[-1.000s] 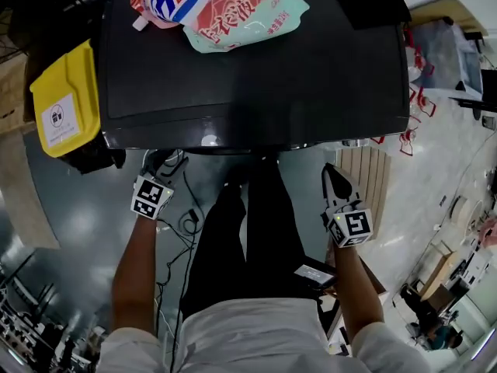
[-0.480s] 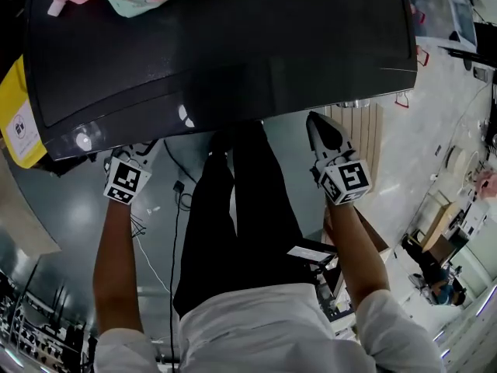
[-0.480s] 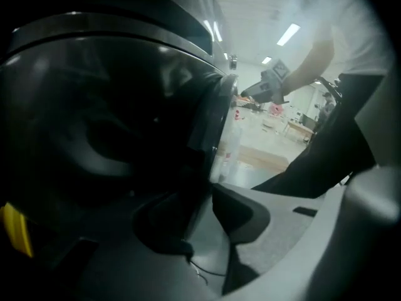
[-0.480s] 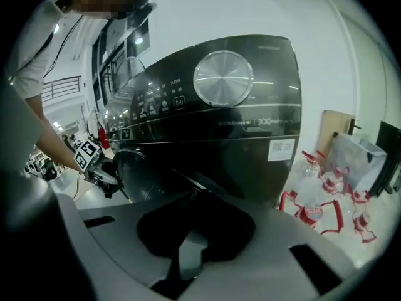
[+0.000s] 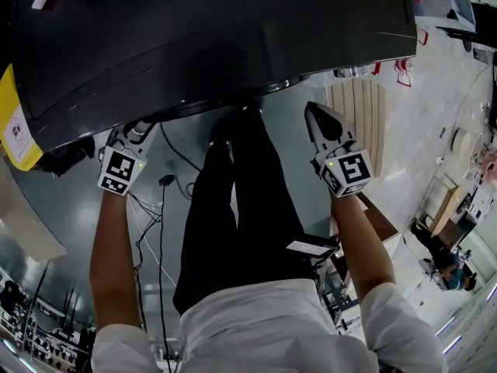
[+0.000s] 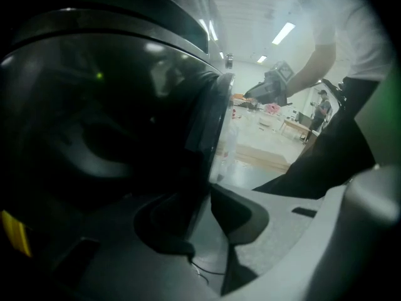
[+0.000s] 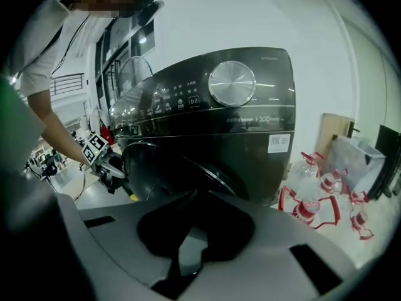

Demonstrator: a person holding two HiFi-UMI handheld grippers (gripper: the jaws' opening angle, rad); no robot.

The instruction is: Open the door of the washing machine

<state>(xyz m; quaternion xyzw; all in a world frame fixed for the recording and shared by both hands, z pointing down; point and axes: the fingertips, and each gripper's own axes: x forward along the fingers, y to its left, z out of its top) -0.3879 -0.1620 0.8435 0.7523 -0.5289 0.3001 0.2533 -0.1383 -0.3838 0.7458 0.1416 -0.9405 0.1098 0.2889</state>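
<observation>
The washing machine (image 5: 233, 37) filled the 12 o'clock part of the head view, its dark top lying crosswise above the person's black trousers (image 5: 241, 208); its round door (image 7: 150, 168) sat on the front face, below the silver dial (image 7: 232, 83), and in the right gripper view it seemed to stand a little off the front, though that could not be told for certain; the left claw (image 5: 132, 136) reached under the machine's front lip at about 10 o'clock from the person's waist; its jaws had just been closing with the door's dark rim between them, and the pads looked pressed against that rim, so it was grasping the door at its 9 o'clock edge as the right gripper view showed it; the right claw (image 5: 312, 115) hung at about 1 o'clock, apart from the machine, clenched with its tips together and nothing between them; water bottles (image 7: 313, 205) stood on the floor at 4 o'clock of the machine in the right gripper view; a yellow container (image 5: 12, 127) lay just beside the machine at 9 o'clock of the head view; a cable (image 5: 161, 208) trailed over the grey floor (image 5: 70, 216) below the left claw.
</observation>
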